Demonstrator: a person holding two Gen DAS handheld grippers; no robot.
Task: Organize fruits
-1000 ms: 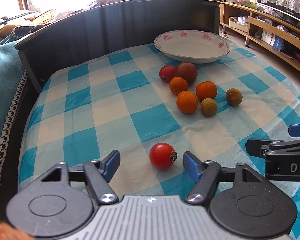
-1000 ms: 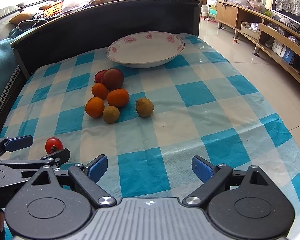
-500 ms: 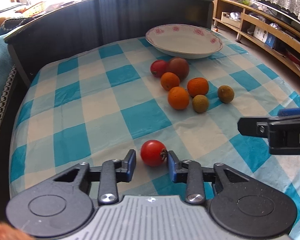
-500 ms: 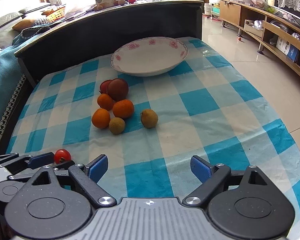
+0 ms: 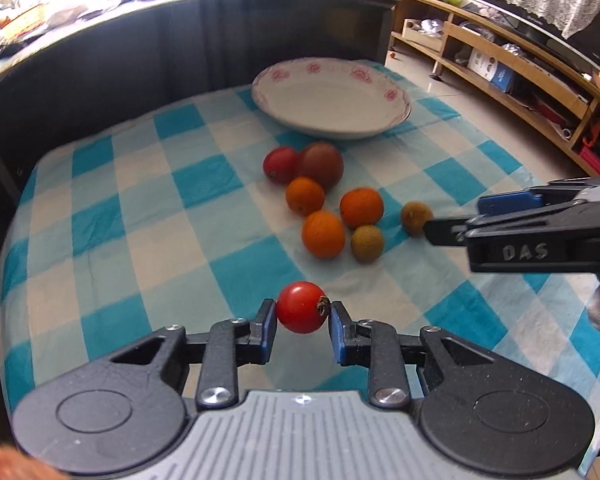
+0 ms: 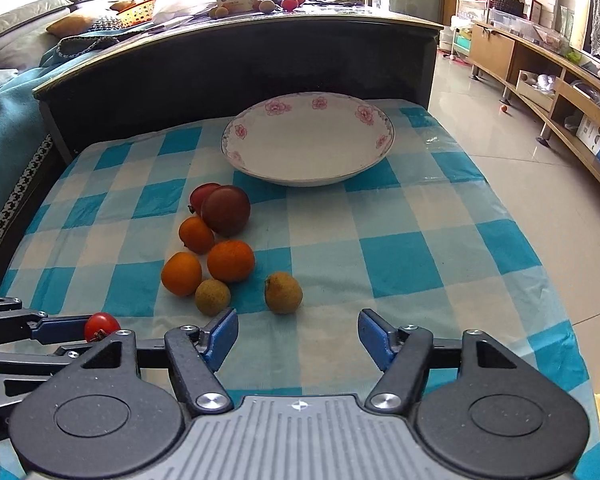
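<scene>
My left gripper point(image 5: 302, 322) is shut on a small red tomato point(image 5: 302, 307) and holds it above the checked cloth; the tomato also shows in the right wrist view point(image 6: 101, 325). A white floral bowl point(image 5: 330, 98) stands empty at the back. Between it and me lies a cluster of fruit: three oranges point(image 5: 323, 234), a dark red fruit point(image 5: 321, 164), a red tomato point(image 5: 280, 164) and two brownish fruits point(image 5: 367, 243). My right gripper point(image 6: 298, 332) is open and empty, just before a brownish fruit point(image 6: 283, 293).
A blue-and-white checked cloth point(image 6: 400, 260) covers the table. A dark panel point(image 6: 220, 68) walls the far and left edges. A teal sofa point(image 6: 4, 120) is at the left. Tiled floor and wooden shelves point(image 6: 560, 92) lie to the right.
My left gripper closed on the small red tomato and lifted it off the cloth, moving forward. My right gripper moved forward toward the brownish fruit, staying open.
</scene>
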